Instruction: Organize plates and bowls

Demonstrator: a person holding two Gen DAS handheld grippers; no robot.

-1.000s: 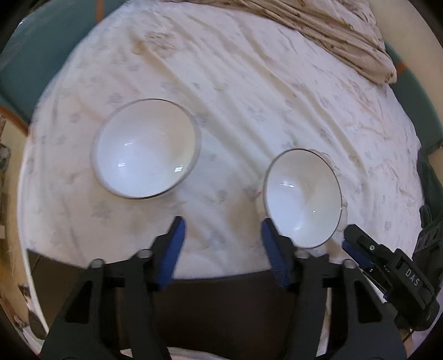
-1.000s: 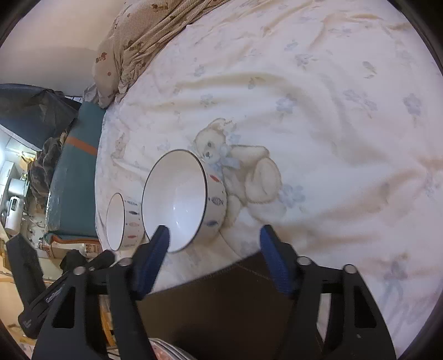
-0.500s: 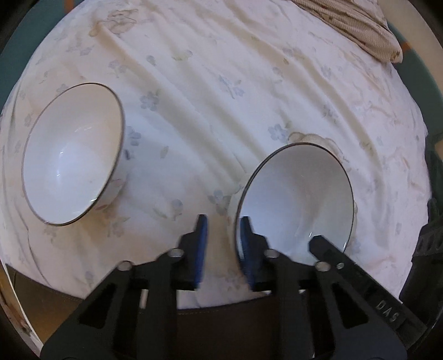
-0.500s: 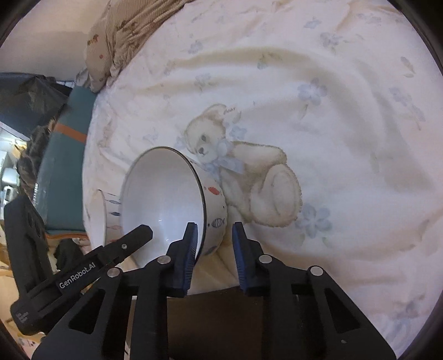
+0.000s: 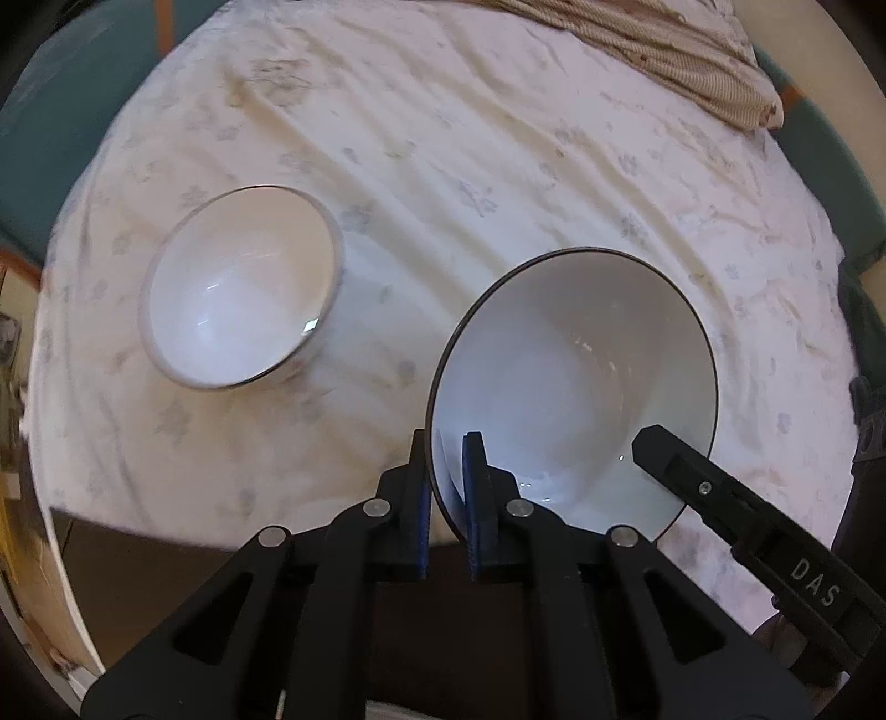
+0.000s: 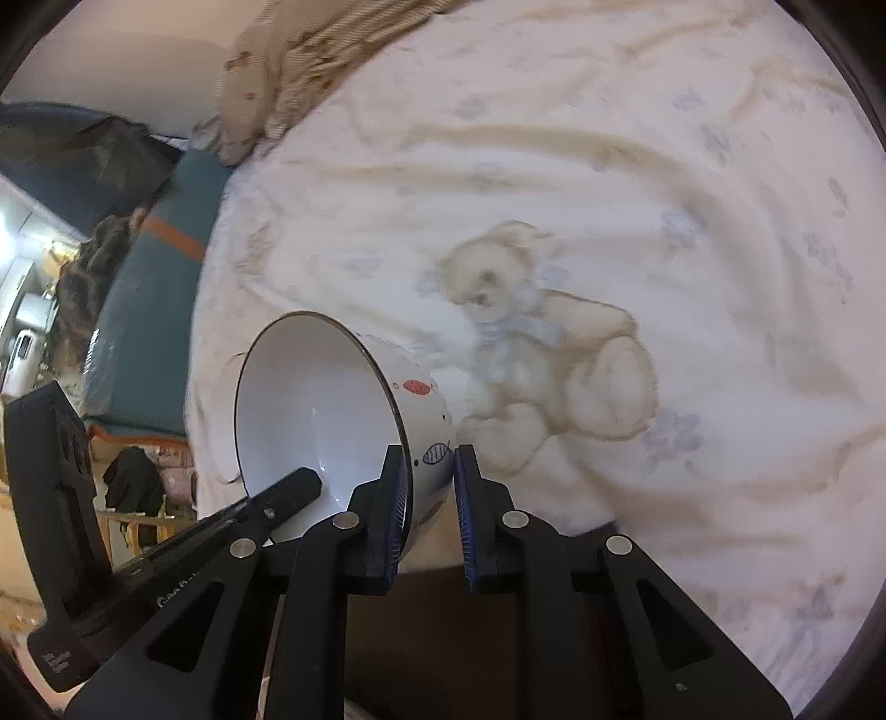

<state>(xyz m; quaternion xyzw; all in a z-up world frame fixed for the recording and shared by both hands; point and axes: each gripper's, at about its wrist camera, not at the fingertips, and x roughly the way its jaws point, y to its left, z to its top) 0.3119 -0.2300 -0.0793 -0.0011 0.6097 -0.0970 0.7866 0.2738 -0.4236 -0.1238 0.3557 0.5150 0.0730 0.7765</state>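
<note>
Two white bowls with dark rims lie on a bed sheet. The nearer bowl (image 5: 576, 376) has small fish painted on its outside (image 6: 426, 421) and stands tilted. My left gripper (image 5: 446, 487) is closing on its near rim, one pad inside and one outside, both pressing. My right gripper (image 6: 426, 493) is closing on the wall at the opposite side, pads pressing too. One right finger (image 5: 670, 454) shows inside the bowl; one left finger (image 6: 288, 490) shows there as well. The second bowl (image 5: 238, 288) sits apart to the left, untouched.
The sheet (image 5: 498, 138) is pale with flowers and a teddy bear print (image 6: 554, 354). A striped beige blanket (image 5: 664, 50) lies at the far edge. A teal mattress side (image 6: 149, 310) and room clutter show at left. A dark board (image 5: 166, 559) lies at the near bed edge.
Both grippers went from wide open to shut on the nearer bowl's rim. That bowl now stands tilted and looms larger in the left wrist view.
</note>
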